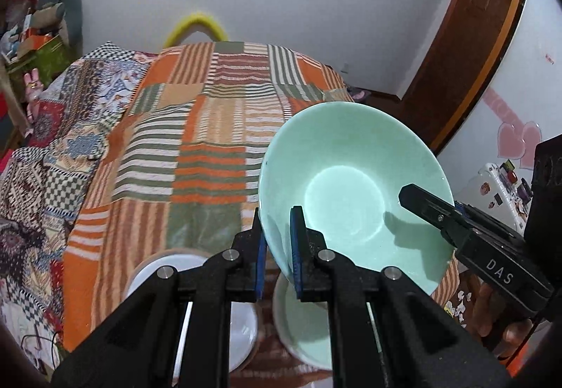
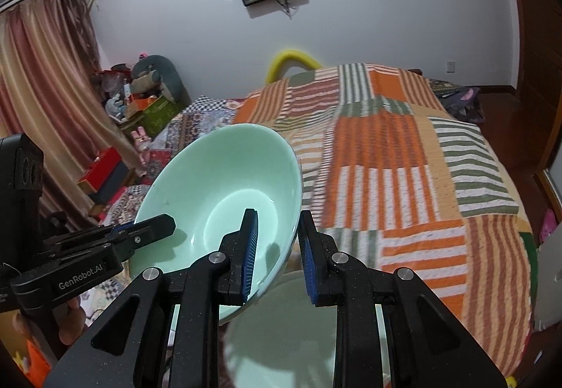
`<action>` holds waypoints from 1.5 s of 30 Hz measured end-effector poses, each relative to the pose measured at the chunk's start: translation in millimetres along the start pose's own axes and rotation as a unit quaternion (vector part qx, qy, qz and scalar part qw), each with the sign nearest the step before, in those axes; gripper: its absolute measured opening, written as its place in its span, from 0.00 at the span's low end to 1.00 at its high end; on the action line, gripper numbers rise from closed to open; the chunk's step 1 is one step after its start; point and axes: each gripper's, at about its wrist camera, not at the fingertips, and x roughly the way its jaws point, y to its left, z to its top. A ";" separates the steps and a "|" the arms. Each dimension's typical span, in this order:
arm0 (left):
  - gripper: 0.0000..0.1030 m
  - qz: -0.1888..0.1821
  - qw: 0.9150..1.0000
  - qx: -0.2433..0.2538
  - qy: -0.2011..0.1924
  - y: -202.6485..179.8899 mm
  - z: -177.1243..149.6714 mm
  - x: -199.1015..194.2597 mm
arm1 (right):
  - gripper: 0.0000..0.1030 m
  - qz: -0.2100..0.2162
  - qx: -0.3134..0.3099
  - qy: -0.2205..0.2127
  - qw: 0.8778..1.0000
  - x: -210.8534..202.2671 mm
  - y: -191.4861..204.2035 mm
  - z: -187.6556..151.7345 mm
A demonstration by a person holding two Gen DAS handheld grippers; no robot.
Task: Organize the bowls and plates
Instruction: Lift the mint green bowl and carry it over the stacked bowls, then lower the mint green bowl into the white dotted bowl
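While both tongs pinch it, the bowl [image 1: 351, 170] hangs in the air over the bed [image 1: 210, 128]. The left tongs [image 1: 277, 212] are clenched on the bowl's left rim, one pad inside and one pad outside. The right tongs [image 2: 277, 217] grasp the right rim the same way. So the bowl sits between the two tongs, and each hand is as close to it as the other.

The bowl is green and round, so it has no long side. It is tipped, with its mouth turned toward the near side and its far rim higher than its near rim.

The thing that matters most is what lies under it. A low bowl [image 2: 281, 335], green too, sits down below, close to the near rim of the held bowl. It shows between the arms of the tongs in both views. A white dish [image 1: 242, 324] sits just to the left of the low bowl.

I think the held bowl is meant to go into the low bowl. For that it likely has to come a bit nearer, tip back to flat, and then go down. Both hands would have to move together, or the bowl could twist and slip from the pads.
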 end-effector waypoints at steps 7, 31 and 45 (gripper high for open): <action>0.10 0.019 1.000 -0.011 -0.014 27.0 -17.1 -35.1 | 0.21 0.025 -0.016 0.004 1.000 1.9 32.7 -14.1; 0.10 0.059 0.996 -0.058 0.022 108.7 -70.5 -48.4 | 0.21 0.064 -0.038 0.066 0.995 47.2 95.4 -56.5; 0.10 0.062 0.991 -0.084 0.081 135.4 -98.4 -3.8 | 0.21 0.044 -0.041 0.121 0.991 76.7 99.3 -83.0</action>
